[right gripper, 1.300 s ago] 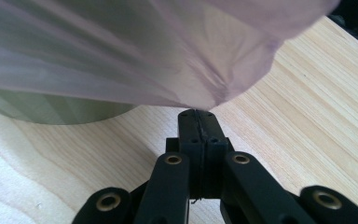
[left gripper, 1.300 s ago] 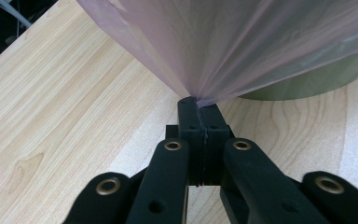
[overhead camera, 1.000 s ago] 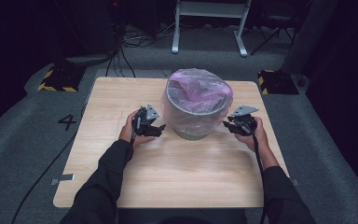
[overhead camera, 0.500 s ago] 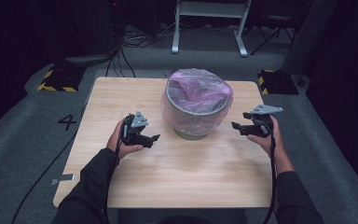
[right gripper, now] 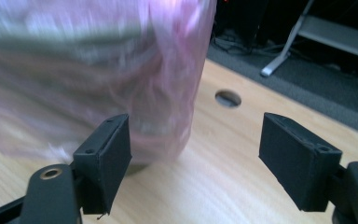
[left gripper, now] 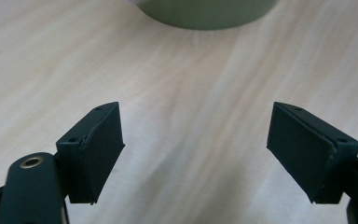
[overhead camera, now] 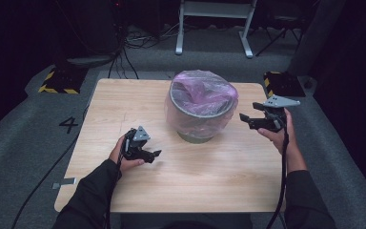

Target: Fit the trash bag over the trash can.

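Observation:
A grey-green bin (overhead camera: 198,121) stands at the middle back of the wooden table (overhead camera: 209,181). A thin pink plastic bag (overhead camera: 202,93) covers its mouth and hangs down its sides. My left gripper (overhead camera: 156,154) is low over the table, left of and nearer than the bin. Its jaws have just been opening and stand open with bare wood between them (left gripper: 196,121); the bin's base (left gripper: 205,11) lies ahead. My right gripper (overhead camera: 242,118) hovers right of the bin at rim height. Its jaws have just been opening and are open (right gripper: 196,130), with the bag (right gripper: 88,70) just left of them.
A round hole (right gripper: 228,98) sits in the tabletop beyond the right gripper. On the grey floor are yellow-and-black blocks (overhead camera: 57,81) (overhead camera: 283,83), a painted 4 (overhead camera: 69,125), cables and a white stand (overhead camera: 214,28) behind the table.
Both grippers have left the bin's sides. The left one has drawn back toward the person and to the left. The right one has risen and moved right, and its jaws have spread.

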Demonstrator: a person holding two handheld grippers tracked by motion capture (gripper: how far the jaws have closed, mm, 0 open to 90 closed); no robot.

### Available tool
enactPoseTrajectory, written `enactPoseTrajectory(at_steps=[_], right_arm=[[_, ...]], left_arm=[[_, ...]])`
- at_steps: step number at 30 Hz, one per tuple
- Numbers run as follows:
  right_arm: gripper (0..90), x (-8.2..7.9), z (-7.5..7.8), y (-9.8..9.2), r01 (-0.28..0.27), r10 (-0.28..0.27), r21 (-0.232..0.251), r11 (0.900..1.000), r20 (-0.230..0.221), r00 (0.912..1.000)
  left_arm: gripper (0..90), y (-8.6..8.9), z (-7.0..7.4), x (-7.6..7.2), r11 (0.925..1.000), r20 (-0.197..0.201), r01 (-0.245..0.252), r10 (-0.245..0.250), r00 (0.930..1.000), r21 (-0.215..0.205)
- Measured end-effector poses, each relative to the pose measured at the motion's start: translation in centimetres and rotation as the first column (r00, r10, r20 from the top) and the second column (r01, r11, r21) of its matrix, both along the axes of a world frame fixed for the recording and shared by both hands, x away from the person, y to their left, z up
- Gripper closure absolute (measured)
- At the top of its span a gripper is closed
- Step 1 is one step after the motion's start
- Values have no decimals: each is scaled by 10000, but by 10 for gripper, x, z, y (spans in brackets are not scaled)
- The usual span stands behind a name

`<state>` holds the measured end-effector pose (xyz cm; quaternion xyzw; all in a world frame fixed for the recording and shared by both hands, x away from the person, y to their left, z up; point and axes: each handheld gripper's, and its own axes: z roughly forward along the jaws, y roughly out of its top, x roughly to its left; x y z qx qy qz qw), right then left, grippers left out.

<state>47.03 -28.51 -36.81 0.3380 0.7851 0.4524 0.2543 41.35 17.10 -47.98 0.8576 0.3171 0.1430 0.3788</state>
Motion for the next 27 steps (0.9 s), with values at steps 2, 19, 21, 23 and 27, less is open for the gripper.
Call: enactPoseTrajectory(at_steps=[2, 19, 21, 23, 27], right_arm=[[257, 1, 9, 1, 16, -18, 257, 9997, 91, 10000], [300, 19, 56, 30, -352, 336, 287, 9990, 540, 9980], [299, 21, 59, 35, -420, 401, 334, 9986, 548, 9977], [296, 24, 61, 40, -529, 512, 348, 9980, 470, 9976], [316, 30, 63, 50, -598, 591, 181, 9980, 374, 9976]], left_arm=[[181, -3, -1, -4, 9999, 138, 71, -73, 9999, 134], [174, -9, -17, -21, 9993, -128, 353, -351, 9993, 140], [174, -8, -18, -21, 9991, -140, 352, -349, 9993, 252], [174, -9, -20, -21, 9987, -168, 348, -342, 9993, 383], [170, -9, -22, -22, 9981, -212, 429, -419, 9989, 452]])
